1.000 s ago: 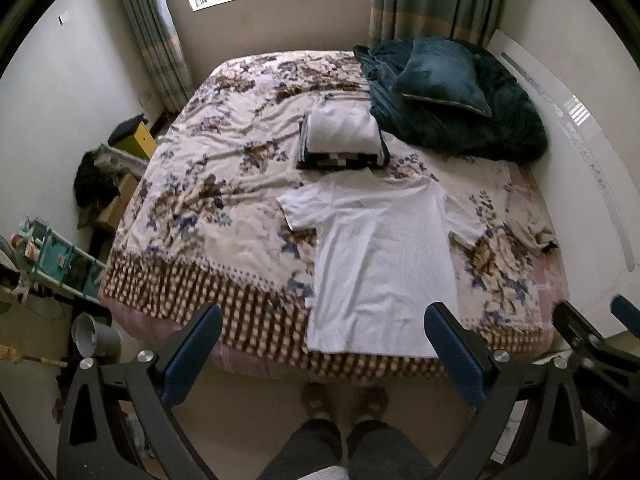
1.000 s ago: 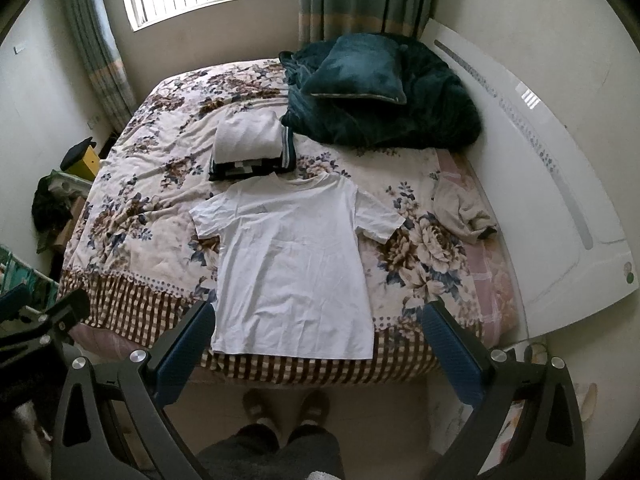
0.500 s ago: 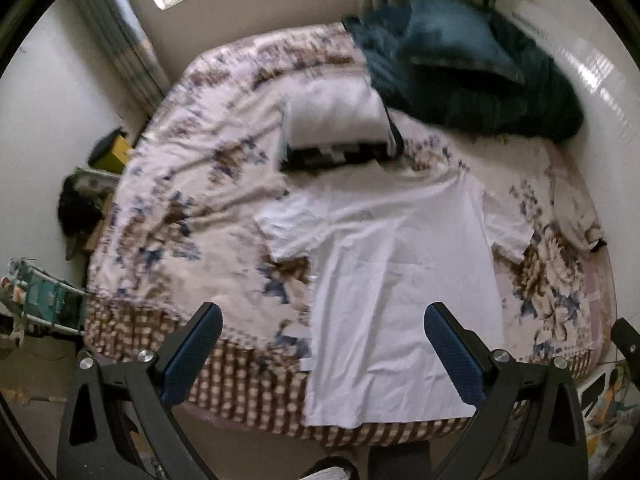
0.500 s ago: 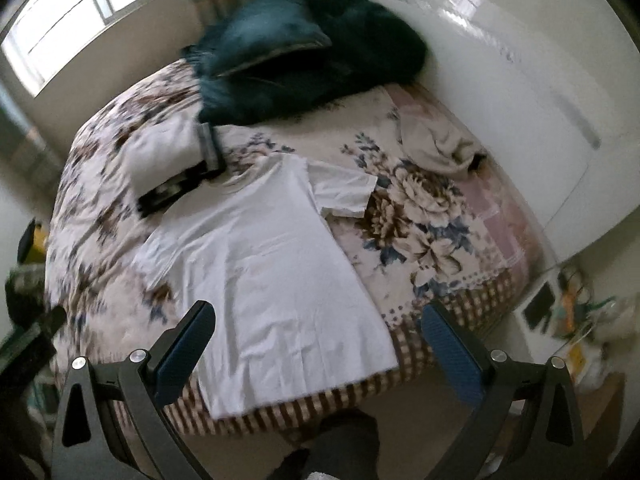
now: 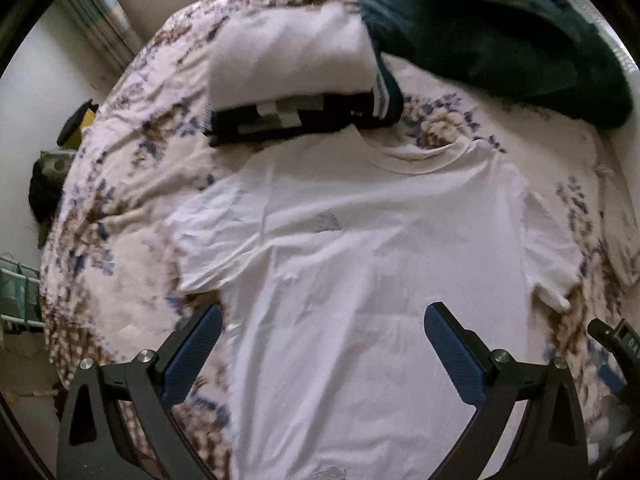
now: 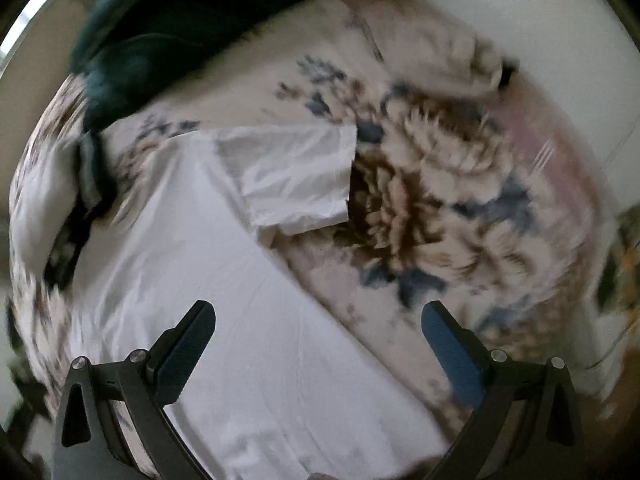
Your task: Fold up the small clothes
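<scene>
A white T-shirt (image 5: 352,264) lies flat on the floral bedspread (image 5: 128,184), collar toward the far side. My left gripper (image 5: 320,344) is open and empty, hovering above the shirt's middle and left side. In the right wrist view the shirt (image 6: 224,320) runs down the left half, with its right sleeve (image 6: 296,176) spread out. My right gripper (image 6: 318,340) is open and empty above the shirt's right edge, below the sleeve. The right view is blurred.
A stack of folded clothes (image 5: 292,64), white on top of dark, lies just beyond the collar. A dark teal blanket and pillow (image 5: 500,32) fill the far right. A beige garment (image 6: 452,68) lies near the white headboard (image 6: 540,40).
Both grippers have moved forward and down over the bed, so the shirt now fills the views. The right gripper has swung toward the shirt's right sleeve. Both stay open.
</scene>
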{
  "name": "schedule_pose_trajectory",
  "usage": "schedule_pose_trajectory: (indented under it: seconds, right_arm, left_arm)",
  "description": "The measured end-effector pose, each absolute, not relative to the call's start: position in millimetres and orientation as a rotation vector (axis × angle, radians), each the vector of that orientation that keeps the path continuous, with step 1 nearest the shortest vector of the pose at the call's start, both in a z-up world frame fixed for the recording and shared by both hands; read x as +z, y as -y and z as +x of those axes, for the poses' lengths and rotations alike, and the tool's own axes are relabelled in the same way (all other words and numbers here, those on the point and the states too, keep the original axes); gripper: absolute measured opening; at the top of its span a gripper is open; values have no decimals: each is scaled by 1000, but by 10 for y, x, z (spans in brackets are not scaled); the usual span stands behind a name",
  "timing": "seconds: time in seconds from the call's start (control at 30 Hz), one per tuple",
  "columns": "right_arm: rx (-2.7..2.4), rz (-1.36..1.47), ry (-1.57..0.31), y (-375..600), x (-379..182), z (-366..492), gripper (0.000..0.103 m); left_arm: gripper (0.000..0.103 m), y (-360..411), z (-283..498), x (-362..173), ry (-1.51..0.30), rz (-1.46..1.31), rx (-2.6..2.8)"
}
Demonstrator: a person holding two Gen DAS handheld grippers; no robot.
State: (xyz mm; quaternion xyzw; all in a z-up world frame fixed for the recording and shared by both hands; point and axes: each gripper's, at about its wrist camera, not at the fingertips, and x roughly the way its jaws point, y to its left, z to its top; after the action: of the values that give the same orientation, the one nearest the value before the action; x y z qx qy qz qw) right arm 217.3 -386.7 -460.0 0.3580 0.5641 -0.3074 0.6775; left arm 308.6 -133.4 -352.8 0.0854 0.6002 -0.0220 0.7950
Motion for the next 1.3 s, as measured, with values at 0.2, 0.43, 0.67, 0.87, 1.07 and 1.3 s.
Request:
schedule_pose_trajectory:
  seconds: [0.2,0.43,0.67,0.87,1.07,1.3]
  right_arm:
    - [-744,1189,-1194,4343,-5777,2203,103]
    - [-815,1496,-822,4424,-6247,2270,93]
    - [-884,1094,-839,4208,-5881,2831,12]
    - [-593,221,-965,3115,-5508,3698,9]
    - [-285,-305,-1094,1986,-6072,3807,9]
    - [-85,-330,-1212,1794,-6144,3647,32]
  left_arm:
    - [103,1400,3397,-4345,-1381,154,-28]
    - [103,1420,3603,-4811,-1428,174,-31]
    - [103,1217,3671,-4736,-1418,137,-14]
    - [103,899,3630,-4697,-1398,118,39]
    - [103,554,3535,-4767,-1409,106,106]
    - [103,127,3318,-4810,-1437,64,192]
